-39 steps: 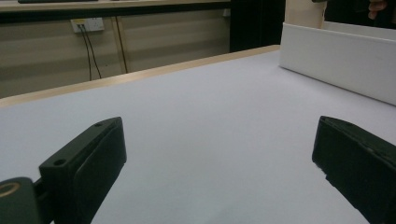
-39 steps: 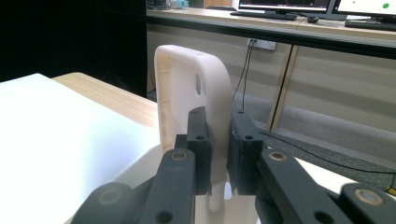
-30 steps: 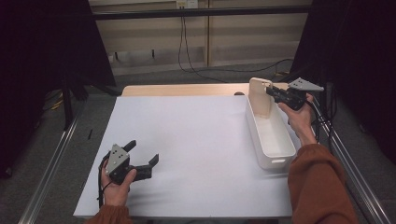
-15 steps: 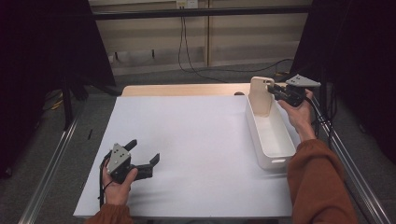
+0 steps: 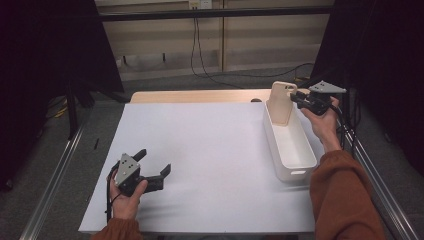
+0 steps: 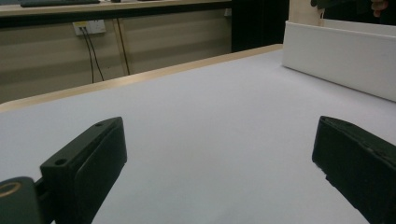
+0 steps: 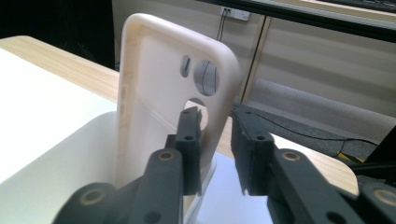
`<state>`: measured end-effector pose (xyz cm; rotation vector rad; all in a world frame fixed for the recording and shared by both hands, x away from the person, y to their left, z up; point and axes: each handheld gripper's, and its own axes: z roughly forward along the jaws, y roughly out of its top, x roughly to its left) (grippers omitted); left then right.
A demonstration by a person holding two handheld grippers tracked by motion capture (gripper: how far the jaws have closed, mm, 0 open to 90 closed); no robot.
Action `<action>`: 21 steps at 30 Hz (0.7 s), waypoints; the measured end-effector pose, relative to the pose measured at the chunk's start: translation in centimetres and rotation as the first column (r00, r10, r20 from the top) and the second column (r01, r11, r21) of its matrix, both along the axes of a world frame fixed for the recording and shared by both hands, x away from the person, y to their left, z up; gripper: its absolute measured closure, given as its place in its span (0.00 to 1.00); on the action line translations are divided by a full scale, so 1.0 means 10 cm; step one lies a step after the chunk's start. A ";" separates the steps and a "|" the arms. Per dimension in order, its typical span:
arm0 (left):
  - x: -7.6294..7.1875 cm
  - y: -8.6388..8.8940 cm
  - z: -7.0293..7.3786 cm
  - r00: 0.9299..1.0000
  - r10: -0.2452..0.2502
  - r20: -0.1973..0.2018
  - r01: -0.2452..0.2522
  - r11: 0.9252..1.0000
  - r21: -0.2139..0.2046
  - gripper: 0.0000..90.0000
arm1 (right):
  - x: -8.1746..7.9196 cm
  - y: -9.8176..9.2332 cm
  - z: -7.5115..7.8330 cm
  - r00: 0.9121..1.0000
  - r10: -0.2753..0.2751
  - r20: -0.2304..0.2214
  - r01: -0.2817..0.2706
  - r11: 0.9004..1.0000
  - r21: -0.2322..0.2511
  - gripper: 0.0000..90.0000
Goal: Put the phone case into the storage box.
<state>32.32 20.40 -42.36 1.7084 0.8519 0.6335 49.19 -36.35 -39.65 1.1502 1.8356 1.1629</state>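
Right claw (image 5: 296, 99), high view: clenched on the side edge of the beige soft-plastic phone case (image 5: 281, 102), which stands upright at the far end of the long white plastic bin (image 5: 295, 170) along the worktop's right edge. Left claw (image 5: 154, 161) is released and empty, resting near the front-left corner of the white worktop (image 5: 210, 150).

Left gripper view: jaws wide apart, bare worktop between them, bin wall (image 6: 336, 51) well apart at far right.

Right gripper view: both jaws pinch the case (image 7: 154, 84) just below its camera cut-out.

Judgement: case is in the bin but not yet let go; what's left is release and pull-back. Bin walls sit close and the worktop's edge is just beside the hand; the middle is open.
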 end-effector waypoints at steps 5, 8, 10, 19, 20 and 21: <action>0.00 -0.01 0.00 1.000 -0.001 0.000 0.001 1.000 0.001 0.04 | 0.02 0.02 -0.01 1.000 -0.014 0.001 0.014 1.000 0.009 0.88; 0.00 -0.01 0.00 1.000 -0.001 0.001 0.001 1.000 -0.001 0.04 | 0.05 0.04 -0.03 1.000 -0.017 0.007 0.017 1.000 0.017 0.89; 0.00 -0.01 0.00 1.000 -0.002 0.005 0.002 1.000 0.005 0.04 | 0.07 0.06 -0.04 1.000 -0.017 0.015 0.017 1.000 0.013 0.89; 0.00 0.00 0.00 1.000 -0.002 0.004 0.002 1.000 0.013 0.04 | 0.12 0.08 -0.08 0.999 -0.019 0.036 0.018 0.999 0.030 0.89; 0.00 -0.01 0.00 1.000 -0.001 0.003 0.001 1.000 0.010 0.04 | 0.12 0.08 -0.08 0.999 -0.020 0.035 0.019 0.999 0.030 0.88; 0.00 -0.01 -0.01 1.000 0.000 0.002 0.000 1.000 0.006 0.04 | 0.13 0.08 -0.09 0.999 -0.021 0.034 0.020 0.999 0.031 0.88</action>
